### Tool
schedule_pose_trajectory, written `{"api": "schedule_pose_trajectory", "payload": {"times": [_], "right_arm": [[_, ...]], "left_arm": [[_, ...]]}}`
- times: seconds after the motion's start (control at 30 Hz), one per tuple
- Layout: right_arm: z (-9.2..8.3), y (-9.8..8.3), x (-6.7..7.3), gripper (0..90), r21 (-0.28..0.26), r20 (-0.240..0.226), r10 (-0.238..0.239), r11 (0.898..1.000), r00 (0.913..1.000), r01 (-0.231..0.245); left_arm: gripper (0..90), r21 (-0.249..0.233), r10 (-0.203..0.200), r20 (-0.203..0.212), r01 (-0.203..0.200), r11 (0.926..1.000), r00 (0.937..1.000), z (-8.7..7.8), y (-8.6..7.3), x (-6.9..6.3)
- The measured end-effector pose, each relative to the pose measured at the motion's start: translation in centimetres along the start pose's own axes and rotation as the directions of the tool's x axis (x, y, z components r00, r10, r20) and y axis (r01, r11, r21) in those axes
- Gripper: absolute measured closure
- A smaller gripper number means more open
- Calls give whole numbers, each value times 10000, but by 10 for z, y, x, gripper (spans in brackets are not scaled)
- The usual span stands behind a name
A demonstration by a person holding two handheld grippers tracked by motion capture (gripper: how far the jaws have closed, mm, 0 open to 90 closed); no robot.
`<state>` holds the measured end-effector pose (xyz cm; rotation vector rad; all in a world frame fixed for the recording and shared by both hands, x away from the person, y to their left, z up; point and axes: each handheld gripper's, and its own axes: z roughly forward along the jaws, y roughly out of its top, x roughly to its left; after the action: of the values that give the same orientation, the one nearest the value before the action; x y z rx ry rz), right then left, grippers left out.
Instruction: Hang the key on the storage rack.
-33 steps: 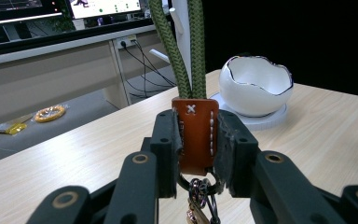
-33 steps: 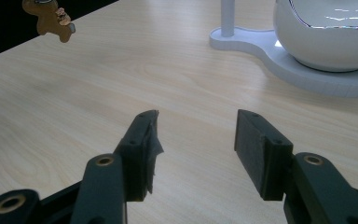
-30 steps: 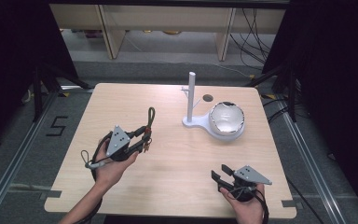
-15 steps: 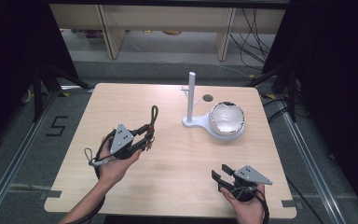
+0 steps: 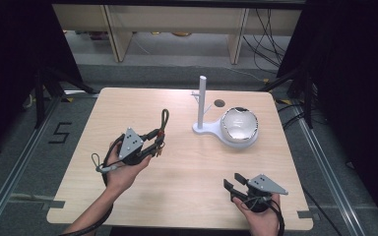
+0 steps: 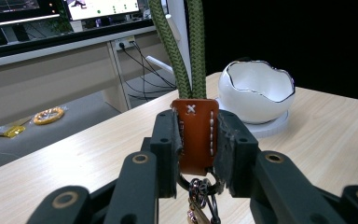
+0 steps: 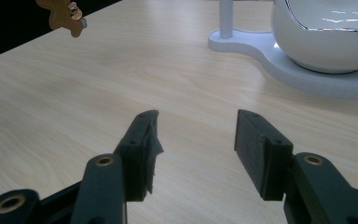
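My left gripper [image 5: 156, 144] is held above the table's left half, shut on the brown leather tab [image 6: 196, 135] of a keychain. The keychain's green cord loop [image 5: 164, 119] rises from the tab toward the far side, and the cord [image 6: 186, 51] stands up between the jaws in the left gripper view. A key ring [image 6: 200, 191] hangs under the tab. A white stand with an upright post [image 5: 202, 101] and a white bowl [image 5: 239, 125] on its base sits at the back right. My right gripper [image 5: 231, 187] rests low near the front right, open [image 7: 196, 135] with nothing between its fingers.
A small dark hole [image 5: 219, 103] marks the tabletop behind the post. The stand's base [image 7: 307, 70] and bowl [image 7: 326, 32] lie ahead of my right gripper. A brown piece of the keychain [image 7: 65, 16] dangles at the upper left of the right gripper view. Shelving and cables stand beyond the table.
My left gripper with the keychain has drifted slightly right toward the stand. The right gripper has stayed where it was.
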<state>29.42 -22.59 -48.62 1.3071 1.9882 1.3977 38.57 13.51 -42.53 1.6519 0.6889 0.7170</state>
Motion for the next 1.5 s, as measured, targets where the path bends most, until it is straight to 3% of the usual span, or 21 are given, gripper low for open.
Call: {"api": "schedule_pose_trajectory", "payload": {"times": [0.17, 0.23, 0.3, 0.33, 0.37, 0.4, 0.53, 0.57, 0.7, 0.73, 0.77, 0.83, 0.87, 0.97, 1.0, 1.13, 1.2, 1.23, 1.43, 1.5], "right_arm": [[0, 0, 0, 499, -4, 20, -84, 10000, 10000, 84], [0, 1, -3, 499, -37, 35, -346, 9994, 9994, 346], [-1, 1, -3, 498, 1, 41, -303, 9995, 9995, 303], [-1, 1, -2, 499, 5, 98, -255, 9997, 9996, 255], [0, 1, -2, 498, -118, 71, -275, 9995, 9996, 276], [-1, 0, 0, 498, -71, 22, 37, 10000, 10000, -37], [-2, 1, -1, 498, 111, 136, -146, 9998, 9998, 144], [-2, 1, -3, 498, 26, 114, -382, 9993, 9992, 381], [-2, 2, -3, 498, 9, 104, -374, 9993, 9992, 374], [-1, 2, -3, 498, -8, 27, -405, 9992, 9992, 405], [-1, 2, -3, 498, -8, 27, -405, 9992, 9992, 405], [-1, 2, -3, 498, 10, 20, -354, 9994, 9994, 354], [-1, 2, -3, 498, 8, 15, -354, 9994, 9994, 354], [0, 2, -4, 498, -167, -62, -437, 9989, 9990, 436], [1, 2, -4, 497, -205, -45, -458, 9987, 9989, 457], [1, 2, -4, 497, -210, -38, -463, 9987, 9989, 462], [0, 2, -4, 497, -191, 20, -476, 9987, 9989, 477], [0, 2, -4, 497, -188, 42, -476, 9987, 9989, 477], [0, 2, -4, 497, -231, 56, -524, 9984, 9986, 525], [0, 2, -3, 497, -182, -86, -344, 9992, 9994, 342]], "left_arm": [[696, 26, -6, 20, 6, 10000, 10000, 2, 2, -1], [696, 15, -8, 35, 8, 10000, 10000, 3, 2, -1], [696, 21, 10, 22, -10, 10000, 10000, 4, 2, -1], [696, -68, 206, 26, -206, 9998, 9998, 5, 3, 1], [696, 19, 30, 6, -30, 10000, 10000, 4, 3, 0], [696, 24, 4, 4, -4, 10000, 10000, 4, 3, 0], [696, 70, 25, 24, -26, 10000, 10000, 6, 4, 0], [696, 92, 45, 34, -46, 9999, 10000, 6, 4, 0], [696, -4, 236, 73, -236, 9997, 9997, 10, 6, 1], [696, 84, -21, 74, 20, 10000, 10000, 10, 5, 0], [696, -18, 165, 78, -165, 9999, 9998, 11, 6, 1], [696, 111, -35, 90, 34, 9999, 10000, 12, 5, 0], [696, 23, 188, 97, -188, 9998, 9998, 13, 6, 2], [696, 103, -56, 103, 55, 9999, 9999, 13, 6, 1], [696, 13, 140, 114, -140, 9999, 9998, 14, 7, 2], [696, 31, 136, 123, -136, 9999, 9998, 16, 8, 2], [696, 139, -100, 118, 98, 9999, 9999, 17, 8, 0], [696, 42, 141, 130, -142, 9999, 9998, 18, 9, 2], [696, 63, 118, 141, -119, 9999, 9998, 21, 10, 2], [696, 75, 92, 125, -93, 9999, 9999, 22, 10, 2]]}}
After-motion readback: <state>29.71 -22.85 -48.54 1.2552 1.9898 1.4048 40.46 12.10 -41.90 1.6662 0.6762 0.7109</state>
